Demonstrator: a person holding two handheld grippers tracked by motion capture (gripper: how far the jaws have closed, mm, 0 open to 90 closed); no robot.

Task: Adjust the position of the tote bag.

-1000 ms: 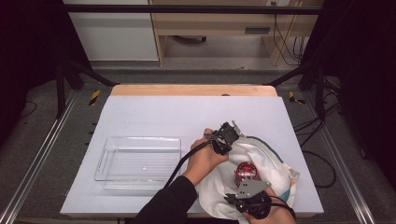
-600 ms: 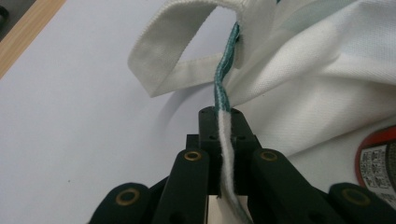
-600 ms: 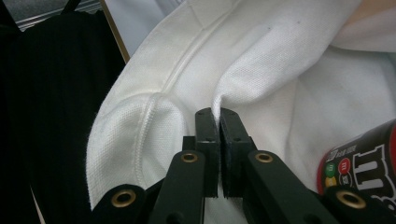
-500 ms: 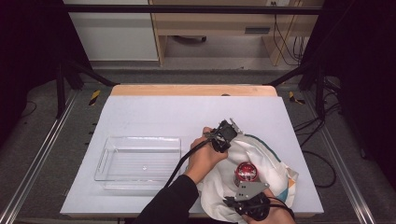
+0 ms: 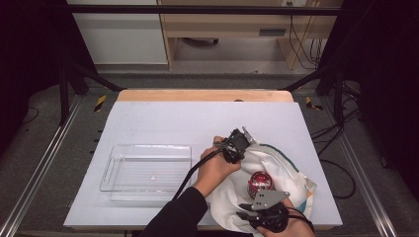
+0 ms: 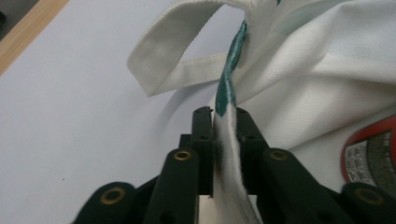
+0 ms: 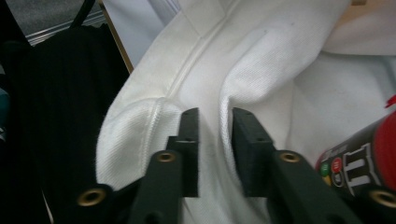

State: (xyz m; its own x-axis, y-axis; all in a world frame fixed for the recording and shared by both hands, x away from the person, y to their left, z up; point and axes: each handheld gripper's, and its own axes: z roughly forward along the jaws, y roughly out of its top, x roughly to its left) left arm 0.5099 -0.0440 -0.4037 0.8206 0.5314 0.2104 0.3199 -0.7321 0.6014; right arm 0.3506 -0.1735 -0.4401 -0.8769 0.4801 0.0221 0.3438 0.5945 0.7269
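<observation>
White cloth bag [image 5: 276,170] is lying crumpled at the near right of the counter [image 5: 163,118], and a red can [image 5: 260,181] is sitting in its open mouth. The left gripper [image 5: 245,139] is working at the far edge of the bag, up by the green-trimmed rim. In the left gripper view its fingers [image 6: 203,135] are standing narrow, with the bag's [image 6: 327,70] green-edged hem running up between them; the cloth is touching both pads there, and the fingers have just been easing apart a little. A white handle loop [image 6: 159,70] is arching over the counter [image 6: 70,116] just beyond, and the can's red label [image 6: 373,149] is peeking in at the right edge.

The right gripper [image 5: 242,213] is sitting at the near edge of the bag, close to the counter's front. In the right gripper view its fingers [image 7: 189,144] have just been opening, and they are standing apart now with a raised fold of the bag [image 7: 243,70] between them; the pads are not pressing it. The can [image 7: 369,154] is lying just to the right of them, and a black sleeve [image 7: 56,116] is showing at the left.

A clear plastic tray [image 5: 112,165] is resting on the counter's left side, well apart from the bag.
</observation>
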